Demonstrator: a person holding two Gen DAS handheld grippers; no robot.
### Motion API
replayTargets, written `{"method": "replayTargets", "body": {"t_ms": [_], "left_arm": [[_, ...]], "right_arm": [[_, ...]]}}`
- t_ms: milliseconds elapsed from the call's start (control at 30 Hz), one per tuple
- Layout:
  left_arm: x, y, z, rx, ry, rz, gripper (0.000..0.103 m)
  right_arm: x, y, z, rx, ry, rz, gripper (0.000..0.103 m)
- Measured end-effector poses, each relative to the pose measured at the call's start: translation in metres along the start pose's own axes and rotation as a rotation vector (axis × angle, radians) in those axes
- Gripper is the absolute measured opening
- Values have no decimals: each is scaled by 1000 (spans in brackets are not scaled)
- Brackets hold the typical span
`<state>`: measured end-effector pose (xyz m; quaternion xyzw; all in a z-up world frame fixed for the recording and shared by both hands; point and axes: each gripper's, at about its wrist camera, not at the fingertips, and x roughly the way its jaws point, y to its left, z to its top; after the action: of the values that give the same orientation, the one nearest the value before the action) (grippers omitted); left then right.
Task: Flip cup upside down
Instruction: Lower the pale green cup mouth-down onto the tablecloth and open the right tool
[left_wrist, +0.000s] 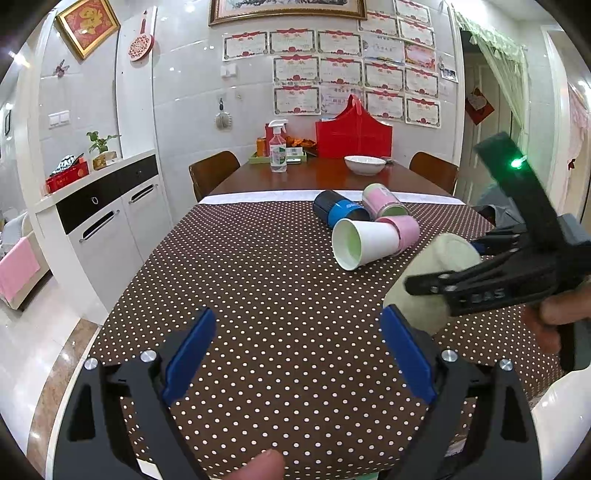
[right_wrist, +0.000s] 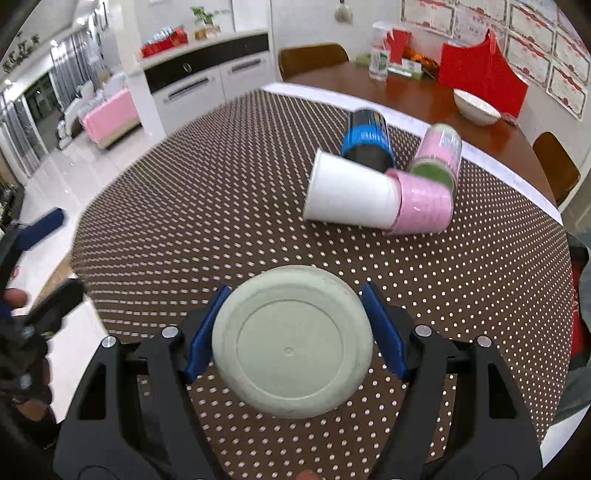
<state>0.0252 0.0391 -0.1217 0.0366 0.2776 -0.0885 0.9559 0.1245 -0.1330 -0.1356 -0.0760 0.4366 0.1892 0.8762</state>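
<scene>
The right gripper (right_wrist: 293, 332) is holding a pale green cup (right_wrist: 291, 341) by its sides, its two blue pads pressing on the cup wall. In the right wrist view the flat bottom of the cup is facing the camera, so its mouth is pointing away, toward the table. In the left wrist view the same cup (left_wrist: 432, 280) is appearing at the right, tilted, and I cannot tell if its rim is touching the cloth. My judgement is that the turning is mostly done, and what is remaining is to put the cup down on its rim and to let it go.

The left gripper (left_wrist: 297, 360) is hanging over the table with its fingers wide apart and nothing between them.

The table is wearing a brown tablecloth with white dots (left_wrist: 266, 295). Farther on it, four other cups are lying on their sides close together: a white paper cup (right_wrist: 351, 192), a pink cup (right_wrist: 424, 203) touching its bottom, a second pink cup with a green inside (right_wrist: 439, 155), and a blue and black cup (right_wrist: 367, 140). Beyond the cloth, on the bare wooden table, a white bowl (left_wrist: 365, 164), a spray bottle (left_wrist: 277, 149) and a red bag (left_wrist: 354, 134) are standing. Behind them a white tiled wall is carrying many certificates (left_wrist: 354, 70), and a white cabinet (left_wrist: 110, 206) is standing at the left
</scene>
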Motion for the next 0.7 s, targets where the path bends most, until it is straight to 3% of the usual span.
{"method": "replayTargets", "body": {"t_ms": [100, 167, 300, 433, 700], "left_arm": [[3, -1, 0, 3, 6, -2, 89], [4, -2, 1, 1, 9, -5, 89], [2, -1, 3, -6, 11, -10, 89], [-4, -2, 6, 3, -5, -4, 89], [-19, -13, 16, 20, -43, 9, 89]], "right_arm": [[3, 0, 1, 8, -19, -1, 74], [2, -2, -2, 22, -44, 1, 97], [-11, -12, -9, 93, -139, 5, 97], [-47, -20, -22, 165, -337, -11, 97], [-99, -30, -54, 308, -510, -47, 97]]}}
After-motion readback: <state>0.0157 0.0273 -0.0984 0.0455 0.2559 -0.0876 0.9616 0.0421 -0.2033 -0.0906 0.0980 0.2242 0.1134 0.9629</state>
